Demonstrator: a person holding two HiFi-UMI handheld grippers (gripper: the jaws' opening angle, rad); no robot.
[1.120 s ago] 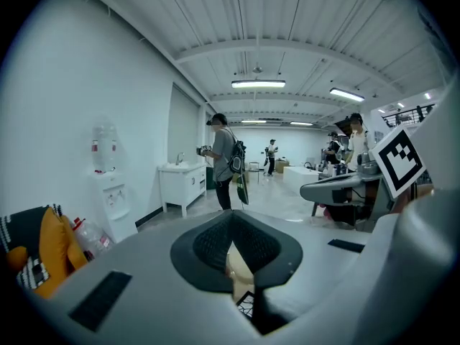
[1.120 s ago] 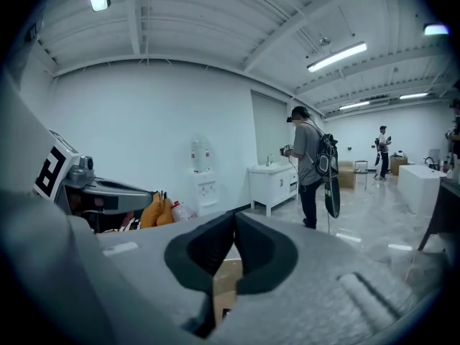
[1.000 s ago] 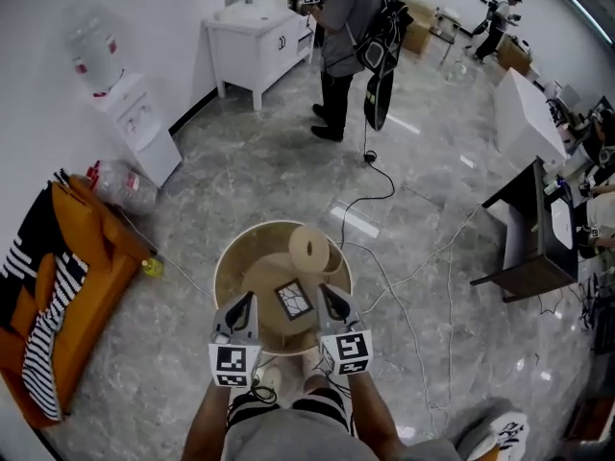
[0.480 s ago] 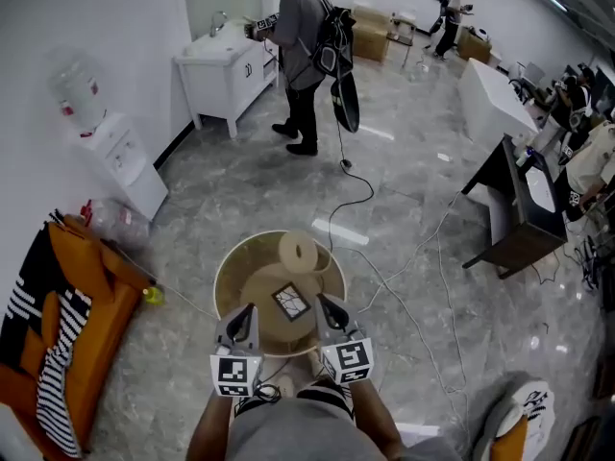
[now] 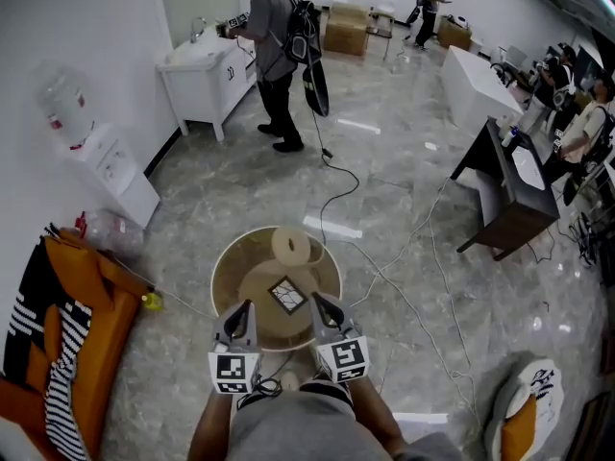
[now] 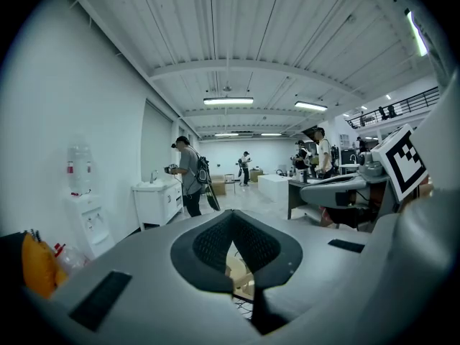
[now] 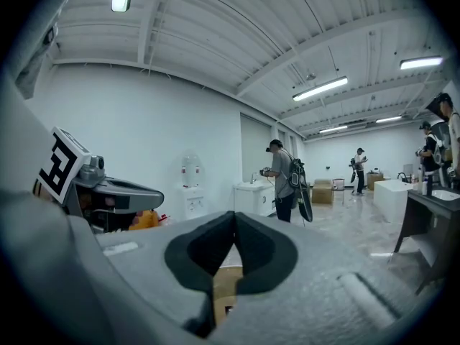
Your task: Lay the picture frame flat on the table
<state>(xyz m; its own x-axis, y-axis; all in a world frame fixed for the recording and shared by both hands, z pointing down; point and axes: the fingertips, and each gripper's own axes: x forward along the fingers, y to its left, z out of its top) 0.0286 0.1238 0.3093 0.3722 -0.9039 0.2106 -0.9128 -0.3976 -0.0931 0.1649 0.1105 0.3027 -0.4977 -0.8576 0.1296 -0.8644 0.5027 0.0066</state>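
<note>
**Pale wood table, picture frame lying on it, both grippers shut and empty**

Grey marble floor (image 5: 413,200), one, running to the far wall.

Round table (image 5: 214,281), one, pale wood with a raised rim, directly in front of the person.

Left gripper (image 5: 242,307) and right gripper (image 5: 318,302), two in all, held over the near edge of the table. Each gripper view shows the dark pads pressed together with nothing between them. Neither touches anything on the table.

Roll (image 5: 290,246), one, pale, standing on the far side of the table top.

Picture frame (image 5: 287,295), one, dark-bordered and square, turned corner-on. It sits near the middle of the table, between and just beyond the two gripper tips, apart from both.

Change over the last second: the frame keeps the same spot and the same turn on the table. The grippers stay closed and have drawn slightly nearer the person's body. The head camera has tipped, so the far room sits differently in view.

Meaning for the task: the frame shows its whole face to the downward camera, so it is probably already flat. On that reading the laying-down step looks complete, with only the withdrawal left.
</note>
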